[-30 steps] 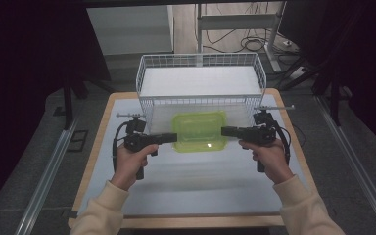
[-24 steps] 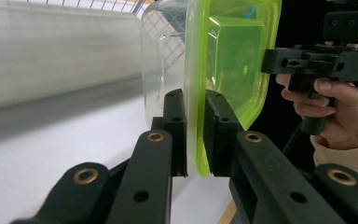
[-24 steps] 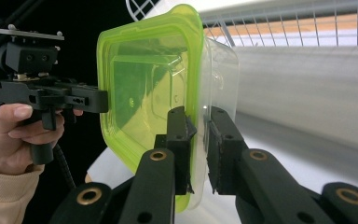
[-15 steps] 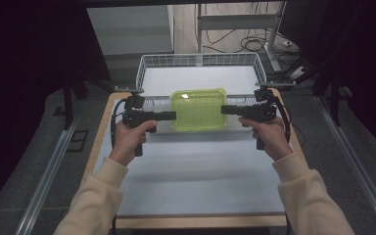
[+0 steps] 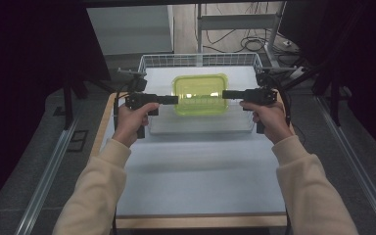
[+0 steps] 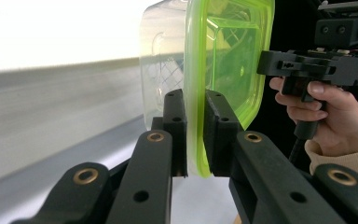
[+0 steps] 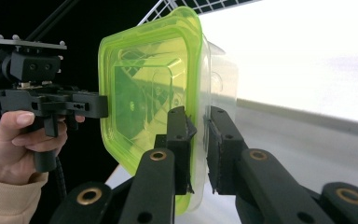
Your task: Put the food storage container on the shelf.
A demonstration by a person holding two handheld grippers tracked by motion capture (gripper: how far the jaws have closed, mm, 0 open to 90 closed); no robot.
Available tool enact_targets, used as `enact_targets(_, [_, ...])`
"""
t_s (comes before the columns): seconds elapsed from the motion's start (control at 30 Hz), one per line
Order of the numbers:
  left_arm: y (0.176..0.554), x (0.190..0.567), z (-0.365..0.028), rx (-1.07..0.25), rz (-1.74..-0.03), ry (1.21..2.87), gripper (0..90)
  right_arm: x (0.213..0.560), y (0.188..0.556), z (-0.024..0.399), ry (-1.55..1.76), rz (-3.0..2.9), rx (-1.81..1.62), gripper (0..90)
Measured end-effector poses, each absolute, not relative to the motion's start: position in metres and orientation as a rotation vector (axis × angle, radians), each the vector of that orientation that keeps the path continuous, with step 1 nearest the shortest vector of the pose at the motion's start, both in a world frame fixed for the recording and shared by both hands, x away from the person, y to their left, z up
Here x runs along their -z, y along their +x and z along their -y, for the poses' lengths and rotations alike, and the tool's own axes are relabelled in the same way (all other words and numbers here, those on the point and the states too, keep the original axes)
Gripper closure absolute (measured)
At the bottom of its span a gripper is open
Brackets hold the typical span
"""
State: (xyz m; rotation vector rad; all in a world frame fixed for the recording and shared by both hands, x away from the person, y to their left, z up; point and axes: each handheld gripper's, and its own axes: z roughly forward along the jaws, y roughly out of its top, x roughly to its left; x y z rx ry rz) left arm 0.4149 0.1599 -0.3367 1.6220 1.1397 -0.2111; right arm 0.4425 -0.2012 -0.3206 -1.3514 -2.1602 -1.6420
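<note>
A clear plastic food container with a green lid (image 5: 200,94) is held level in the air between the two grippers, above the white wire basket (image 5: 149,62) that stands at the far end of the table (image 5: 196,181). The left gripper (image 5: 175,100) comes in from the left and is clamped on the rim of the lid at the container's left edge; in the left gripper view its two black pads (image 6: 218,130) press on the green rim from either side, with the clear tub on one side of the lid and the lid's top face on the other. The right gripper (image 5: 225,94) comes in from the right and pinches the opposite edge in the same way; in the right gripper view its pads (image 7: 179,140) are closed on the lid's rim. Both grippers point inward toward each other, roughly level, each held by a hand in a cream sleeve (image 5: 103,176).
</note>
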Motion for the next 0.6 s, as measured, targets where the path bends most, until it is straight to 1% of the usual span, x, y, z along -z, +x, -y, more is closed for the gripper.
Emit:
enact_targets(0.1, [0.426,0.331,-0.159,0.201,-1.16,1.625,81.4,0.316,0.454,0.2,-1.385,2.149,1.636,80.3])
enact_targets(0.6, [0.456,0.326,-0.159,0.202,-1.176,1.606,81.6,0.309,0.48,0.199,-1.432,2.113,1.631,80.3])
